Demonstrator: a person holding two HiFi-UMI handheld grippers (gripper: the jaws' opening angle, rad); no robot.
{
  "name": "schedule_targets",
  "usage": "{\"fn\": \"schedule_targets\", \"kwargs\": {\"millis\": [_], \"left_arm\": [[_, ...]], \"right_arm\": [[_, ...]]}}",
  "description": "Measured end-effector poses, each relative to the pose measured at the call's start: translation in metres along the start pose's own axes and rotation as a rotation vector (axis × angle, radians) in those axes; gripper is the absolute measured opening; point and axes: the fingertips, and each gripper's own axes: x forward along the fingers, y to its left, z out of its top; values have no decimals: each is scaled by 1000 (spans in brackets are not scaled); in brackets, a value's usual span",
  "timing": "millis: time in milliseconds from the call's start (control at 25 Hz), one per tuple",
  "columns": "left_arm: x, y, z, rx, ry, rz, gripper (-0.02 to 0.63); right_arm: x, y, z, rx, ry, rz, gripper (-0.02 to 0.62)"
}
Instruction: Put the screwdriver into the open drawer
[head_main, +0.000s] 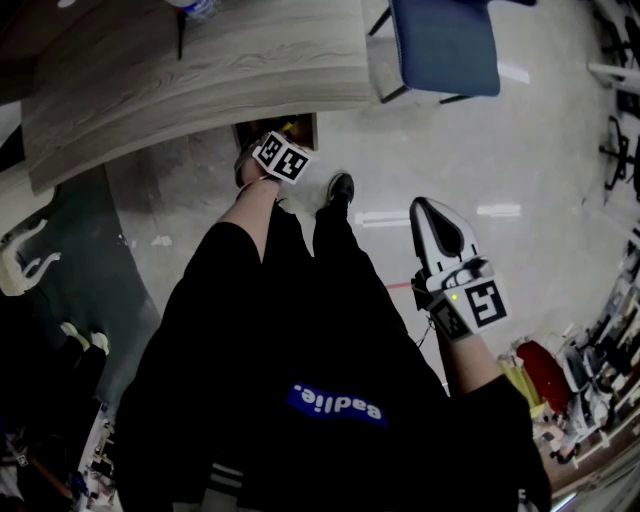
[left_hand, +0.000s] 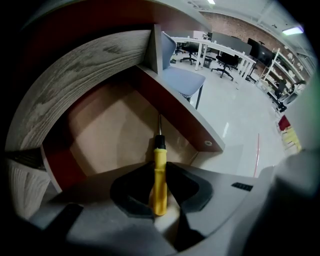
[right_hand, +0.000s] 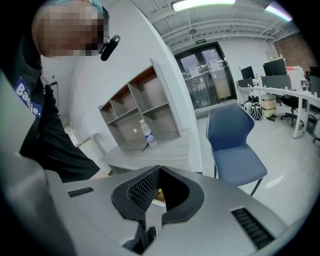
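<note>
the screwdriver (left_hand: 159, 181) is pinched by its yellow handle between the jaws of the left gripper (left_hand: 160, 168). the jaws press on both sides of the handle. its black collar and thin metal shaft stick out beyond the jaw tips, pointing steeply down into the open drawer (left_hand: 100, 125). the shaft hangs over the drawer's tan floor, close to the red-brown side wall. the tip may be short of the floor, but the view is too foreshortened to say whether it touches. in the head view the left gripper's marker cube sits right over the drawer, which juts out from under the edge of the wood-grain worktop (head_main: 200, 70).

the right gripper (right_hand: 157, 171) is well away from the drawer, held out over the pale floor beside the person's dark trouser legs. its jaws look pressed together at the tips with nothing between them.

beyond the drawer, a blue chair (head_main: 445, 45) stands near the worktop's end. on the worktop above the drawer, the right gripper view shows a clear water bottle (right_hand: 146, 133) in front of a grey shelf unit (right_hand: 142, 112).
</note>
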Motion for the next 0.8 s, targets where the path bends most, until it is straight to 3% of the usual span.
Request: {"fn": "schedule_targets", "kwargs": {"millis": [600,800], "left_arm": [[3,0,3,-3,-18,-5,81],[-6,-4,9,-14,-59,-39,129]], "right_arm": [[1,0,4,-26,14,-25,29],[3,6,10,-39,3,-19,29]]}}
